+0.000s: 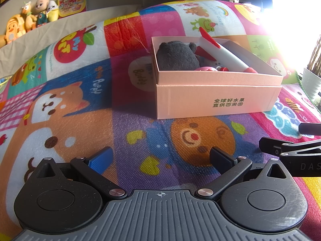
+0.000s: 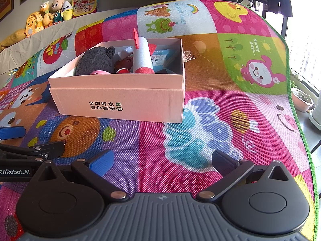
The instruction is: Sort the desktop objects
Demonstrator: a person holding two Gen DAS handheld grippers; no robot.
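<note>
A pink cardboard box [image 1: 216, 102] [image 2: 120, 104] stands on the colourful play mat [image 1: 100, 110] [image 2: 220, 80]. Inside lie a dark grey plush [image 1: 176, 57] [image 2: 96, 62], a white foam rocket with red fins and tip [image 1: 222, 52] [image 2: 142, 56], a pink round item [image 1: 206, 68] [image 2: 100, 72], a blue-and-white packet [image 2: 160, 58] and other small toys. My left gripper [image 1: 160, 156] is open and empty, low over the mat in front of the box. My right gripper [image 2: 161, 160] is open and empty, to the right of the left one.
Plush toys [image 1: 30, 20] [image 2: 50, 14] and a picture box [image 1: 73, 5] [image 2: 85, 4] stand along the back wall. A white plant pot [image 1: 312, 84] stands at the right. Potted plants [image 2: 303, 98] stand past the mat's green edge. Strong window glare fills the upper right.
</note>
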